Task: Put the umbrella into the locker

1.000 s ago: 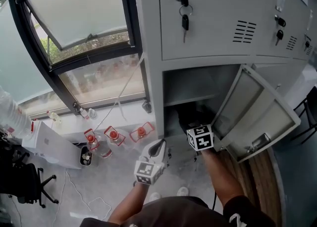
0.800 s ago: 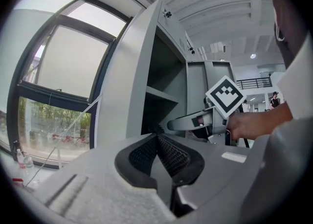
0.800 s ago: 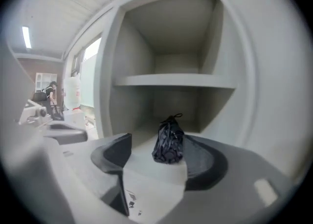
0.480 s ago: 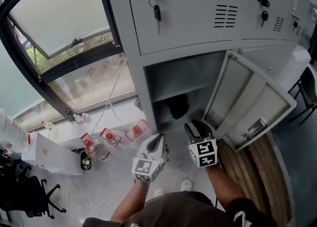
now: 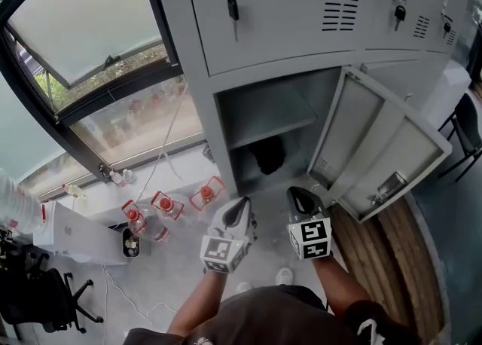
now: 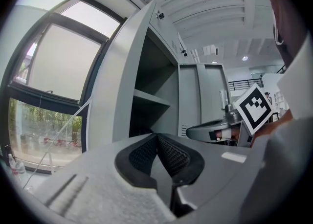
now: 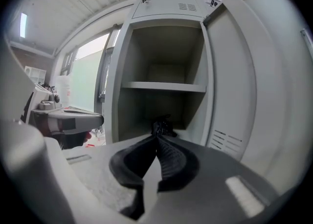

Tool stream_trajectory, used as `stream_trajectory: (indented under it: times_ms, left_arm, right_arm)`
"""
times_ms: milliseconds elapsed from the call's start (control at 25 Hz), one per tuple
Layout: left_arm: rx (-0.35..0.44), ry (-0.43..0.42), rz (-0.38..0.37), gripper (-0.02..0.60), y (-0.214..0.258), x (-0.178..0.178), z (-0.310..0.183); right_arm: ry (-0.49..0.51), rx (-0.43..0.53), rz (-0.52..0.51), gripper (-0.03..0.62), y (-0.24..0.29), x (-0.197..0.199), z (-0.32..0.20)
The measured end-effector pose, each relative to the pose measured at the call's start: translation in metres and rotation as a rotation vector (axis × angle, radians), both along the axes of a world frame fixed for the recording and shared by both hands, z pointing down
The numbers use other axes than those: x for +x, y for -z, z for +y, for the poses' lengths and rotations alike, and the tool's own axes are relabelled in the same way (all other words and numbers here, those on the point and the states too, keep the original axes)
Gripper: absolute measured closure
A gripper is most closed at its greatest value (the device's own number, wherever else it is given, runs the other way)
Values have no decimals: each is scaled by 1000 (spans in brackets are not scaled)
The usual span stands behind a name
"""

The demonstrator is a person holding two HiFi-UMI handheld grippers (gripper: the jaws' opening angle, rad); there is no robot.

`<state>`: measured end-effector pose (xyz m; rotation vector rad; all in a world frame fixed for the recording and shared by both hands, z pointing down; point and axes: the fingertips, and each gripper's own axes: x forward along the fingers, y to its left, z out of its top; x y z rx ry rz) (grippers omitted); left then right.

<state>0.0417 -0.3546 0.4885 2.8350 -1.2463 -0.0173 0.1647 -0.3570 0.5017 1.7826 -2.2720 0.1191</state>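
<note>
The black folded umbrella [image 5: 267,155] lies in the lower compartment of the open grey locker [image 5: 226,132], under its shelf [image 7: 164,87]; from the right gripper view the umbrella [image 7: 162,125] sits just past my jaw tips. My right gripper [image 5: 301,199] hovers in front of the locker mouth, apart from the umbrella. Its jaws have just been closing with nothing between them, and they are shut now [image 7: 157,141]. My left gripper [image 5: 239,209] is beside it on the left, also shut and empty [image 6: 157,139]. The locker door [image 5: 380,151] stands swung open to the right.
Red-capped bottles [image 5: 162,204] and a white box [image 5: 75,230] sit on the floor by the window [image 5: 90,27] at left. Keys [image 5: 230,1] hang from the upper locker door. An office chair [image 5: 38,291] is at far left, another chair [image 5: 467,132] at far right.
My right gripper has drawn back out of the locker mouth and its jaws have closed; the umbrella stays inside. The left gripper has hardly moved.
</note>
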Motion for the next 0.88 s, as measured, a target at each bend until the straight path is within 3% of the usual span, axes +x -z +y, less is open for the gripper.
stream_trajectory:
  times_ms: [880]
  left_arm:
    - [2,-28,-23,575,-5,5,-1]
  right_arm:
    - [-21,14,14,590,-3,-1,1]
